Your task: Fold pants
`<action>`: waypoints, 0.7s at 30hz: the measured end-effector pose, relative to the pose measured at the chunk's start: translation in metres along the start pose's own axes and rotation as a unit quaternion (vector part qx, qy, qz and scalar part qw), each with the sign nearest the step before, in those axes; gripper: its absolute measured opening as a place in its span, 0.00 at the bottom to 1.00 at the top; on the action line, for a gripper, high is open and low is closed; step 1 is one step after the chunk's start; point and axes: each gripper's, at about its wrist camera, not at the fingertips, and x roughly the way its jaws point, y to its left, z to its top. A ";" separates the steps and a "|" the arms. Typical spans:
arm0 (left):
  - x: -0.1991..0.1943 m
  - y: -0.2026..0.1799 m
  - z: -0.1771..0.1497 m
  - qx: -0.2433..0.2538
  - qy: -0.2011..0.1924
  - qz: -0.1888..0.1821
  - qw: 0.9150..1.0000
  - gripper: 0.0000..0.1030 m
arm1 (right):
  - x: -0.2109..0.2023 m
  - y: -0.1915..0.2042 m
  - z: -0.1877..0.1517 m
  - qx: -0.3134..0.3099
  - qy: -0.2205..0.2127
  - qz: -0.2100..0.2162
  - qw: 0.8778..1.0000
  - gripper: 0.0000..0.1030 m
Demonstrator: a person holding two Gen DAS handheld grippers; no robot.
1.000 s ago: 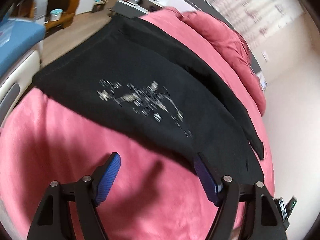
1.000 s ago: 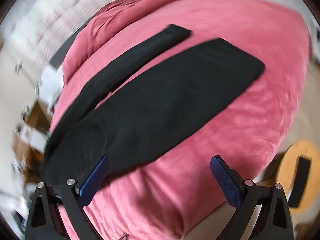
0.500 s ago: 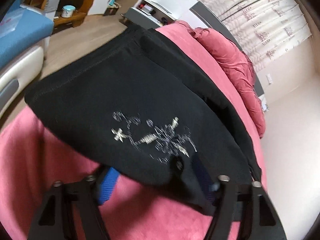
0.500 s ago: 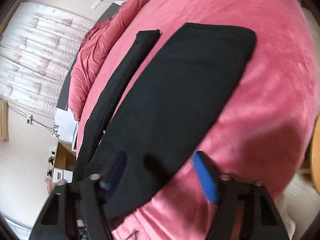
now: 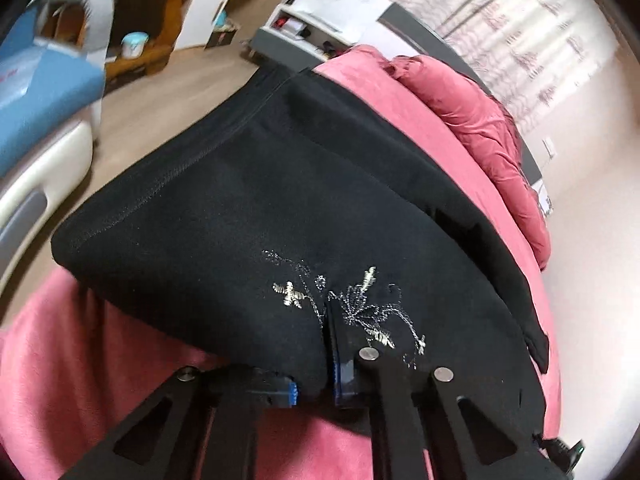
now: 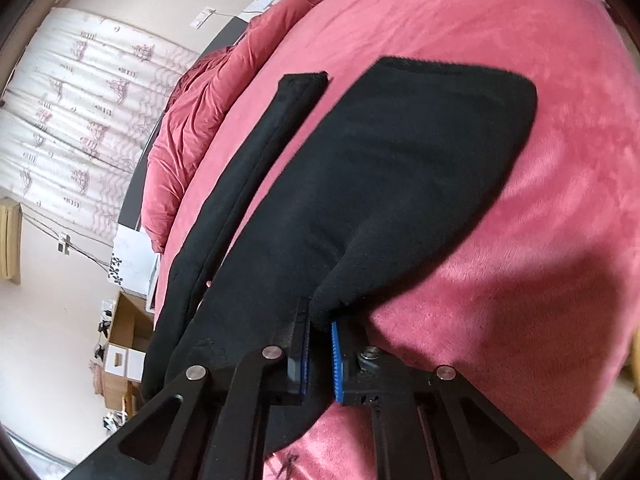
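Black pants with pale embroidery lie on a pink bed. My left gripper is shut on the near edge of the pants close to the embroidery, by the waistband end. In the right wrist view the pants stretch away, one leg wide and near, the other leg narrow beyond it. My right gripper is shut on the near edge of the wide leg, and the cloth bunches up between its blue pads.
A bunched pink duvet lies at the bed's far side under patterned curtains. A blue and white seat, wooden furniture and a white shelf unit stand on the wooden floor beyond the bed.
Both grippers moved forward onto the near edge of the pants and went from wide open to shut on the cloth. The cloth now rises at both grips.
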 end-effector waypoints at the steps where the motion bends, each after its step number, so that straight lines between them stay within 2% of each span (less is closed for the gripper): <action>1: -0.004 0.000 0.001 0.004 -0.004 -0.003 1.000 0.08 | -0.004 0.002 0.002 -0.007 -0.004 -0.003 1.000 0.08; 8: -0.044 0.000 -0.001 0.015 -0.032 -0.031 0.999 0.07 | -0.039 0.022 0.012 -0.065 -0.027 -0.006 0.997 0.08; 16: -0.083 0.016 -0.022 0.014 -0.022 -0.037 0.999 0.07 | -0.063 0.002 0.007 -0.051 -0.019 -0.016 0.998 0.08; 21: -0.094 0.021 -0.038 0.020 -0.015 -0.022 0.999 0.07 | -0.069 -0.014 0.000 -0.043 -0.015 -0.022 0.999 0.08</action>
